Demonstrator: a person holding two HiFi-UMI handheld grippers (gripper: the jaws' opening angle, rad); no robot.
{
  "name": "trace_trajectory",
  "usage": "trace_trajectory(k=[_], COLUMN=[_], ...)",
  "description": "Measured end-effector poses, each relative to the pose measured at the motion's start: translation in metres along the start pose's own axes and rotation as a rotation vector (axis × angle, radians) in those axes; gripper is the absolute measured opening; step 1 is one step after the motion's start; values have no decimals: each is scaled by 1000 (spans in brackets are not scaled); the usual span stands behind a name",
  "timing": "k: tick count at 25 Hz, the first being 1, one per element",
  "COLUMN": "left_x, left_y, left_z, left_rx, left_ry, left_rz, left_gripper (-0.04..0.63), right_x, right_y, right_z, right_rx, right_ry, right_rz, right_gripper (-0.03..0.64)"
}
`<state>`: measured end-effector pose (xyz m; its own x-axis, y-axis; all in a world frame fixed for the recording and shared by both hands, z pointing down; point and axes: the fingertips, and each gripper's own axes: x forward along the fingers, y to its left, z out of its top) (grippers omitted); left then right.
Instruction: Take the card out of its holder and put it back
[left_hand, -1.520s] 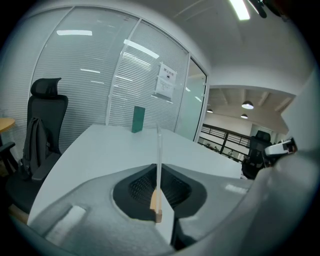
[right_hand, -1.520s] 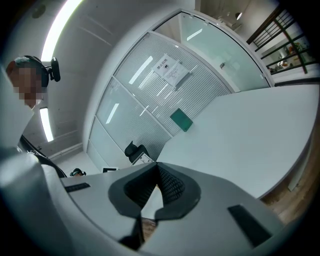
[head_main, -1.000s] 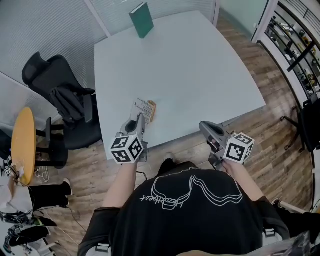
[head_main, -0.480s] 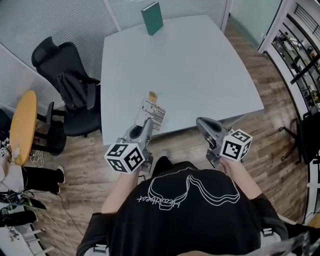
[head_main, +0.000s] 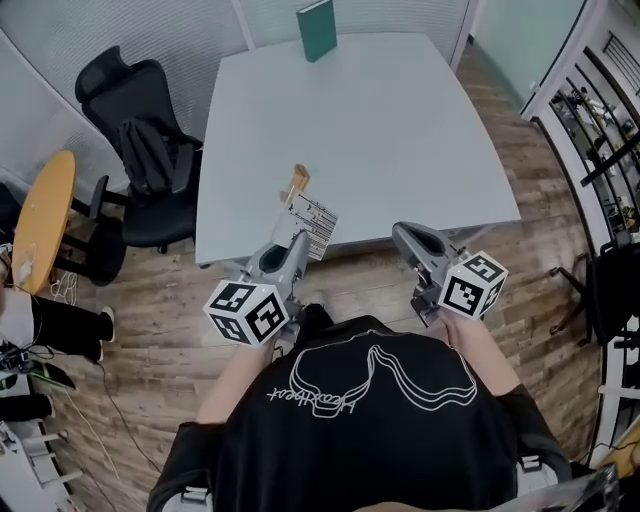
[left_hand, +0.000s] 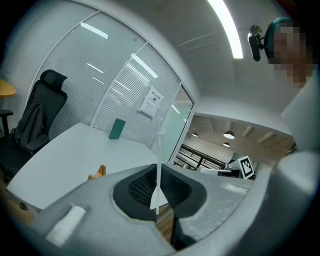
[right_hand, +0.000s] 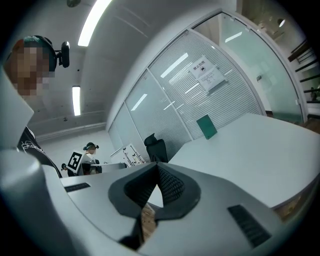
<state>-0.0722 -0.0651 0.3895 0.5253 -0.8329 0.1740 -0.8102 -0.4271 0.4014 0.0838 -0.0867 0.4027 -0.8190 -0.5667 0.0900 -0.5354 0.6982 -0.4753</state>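
- The table (head_main: 380, 130) is wide and mostly bare. A green book (head_main: 317, 28) stands upright at its far edge, well apart from everything else.
- A small wooden holder (head_main: 296, 183) stands near the table's near left edge, with open surface to its right and beyond it.
- An office chair (head_main: 150, 160) sits close against the table's left side. A round yellow table (head_main: 42, 220) is farther left, on the wood floor.
- Shelving (head_main: 600, 130) lines the right side, with a strip of floor between it and the table's right edge.
- Both grippers hang over the near edge of the table, in front of the person's chest and apart from each other.
- The left gripper (head_main: 299, 240) pinches a white printed card (head_main: 312, 222) by its lower end. In the left gripper view its jaws are pressed on the card (left_hand: 158, 165), seen edge-on as a thin upright line.
- The card is out of the holder. In the left gripper view the holder (left_hand: 97, 172) sits on the table to the left of the card.
- The right gripper (head_main: 400, 233) points towards the table with its jaws pressed together, and its own view shows nothing between them (right_hand: 157, 167).
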Motion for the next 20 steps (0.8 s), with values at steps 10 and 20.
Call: trace_trajectory(k=[10, 20], left_x=[4, 10], left_y=[-3, 7], left_z=[0, 12], left_rx=[15, 26], left_ry=[-4, -9], left_rz=[10, 38], left_gripper=[25, 25], right_x=[-3, 3], right_y=[-6, -12], right_z=[-1, 4], right_rx=[-9, -12], right_ry=[5, 4], right_rz=[-7, -8], right_gripper=[9, 9])
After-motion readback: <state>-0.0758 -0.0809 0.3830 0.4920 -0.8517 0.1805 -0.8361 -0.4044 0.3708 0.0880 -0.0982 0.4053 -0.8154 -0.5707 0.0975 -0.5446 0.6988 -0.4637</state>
